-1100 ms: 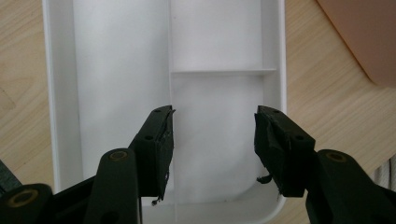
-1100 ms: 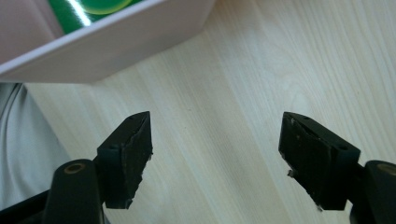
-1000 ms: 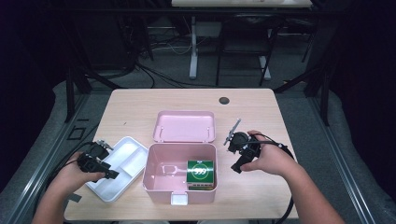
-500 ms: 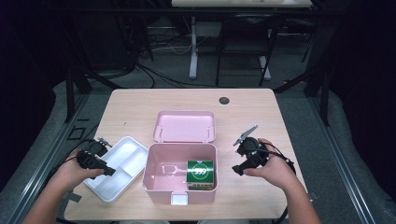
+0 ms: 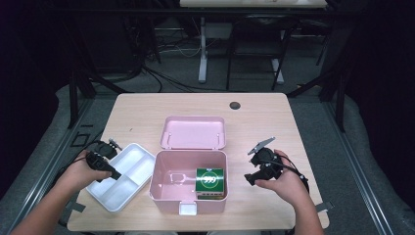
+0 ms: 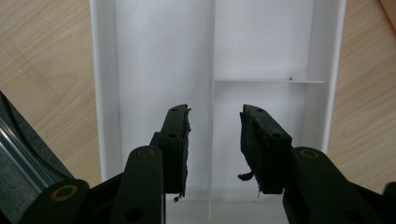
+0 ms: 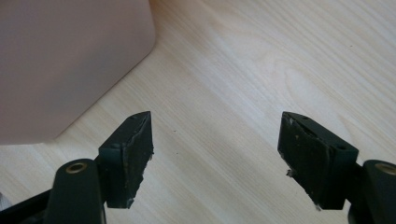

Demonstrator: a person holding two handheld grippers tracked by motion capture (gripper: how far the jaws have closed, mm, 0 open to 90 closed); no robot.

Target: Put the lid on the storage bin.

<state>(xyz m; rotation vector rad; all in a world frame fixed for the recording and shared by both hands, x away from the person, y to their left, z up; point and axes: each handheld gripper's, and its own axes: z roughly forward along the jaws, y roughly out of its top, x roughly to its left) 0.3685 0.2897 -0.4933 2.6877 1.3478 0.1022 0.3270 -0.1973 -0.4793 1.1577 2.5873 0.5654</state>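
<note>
1. White tray (image 5: 128, 172), shallow and oblong, split by thin walls into one long compartment and two shorter ones; nothing in any of them.
2. Lies at the near left of the table (image 5: 274, 122), skewed to its edges, one long side close against the pink box (image 5: 161, 188).
3. Seen in the left gripper view as a tray (image 6: 105, 93) running away from the camera, its long dividing wall straight between the two black jaws.
4. Left gripper (image 5: 116, 175) low over the tray's near end; in its own view (image 6: 214, 149) partly open, jaws having just been closing, one to each side of the divider, a clear gap left between each pad and the wall, nothing gripped.
5. Pink box open, its lid (image 5: 195, 132) laid back flat behind it; a green pack (image 5: 210, 180) standing inside at the right, a small clear item beside that, too faint to tell.
6. Right gripper (image 5: 250, 179) right of the box, well apart from the tray; in its own view (image 7: 215, 149) jaws wide, holding nothing, over bare wood just off the box's corner (image 7: 70, 60).
</note>
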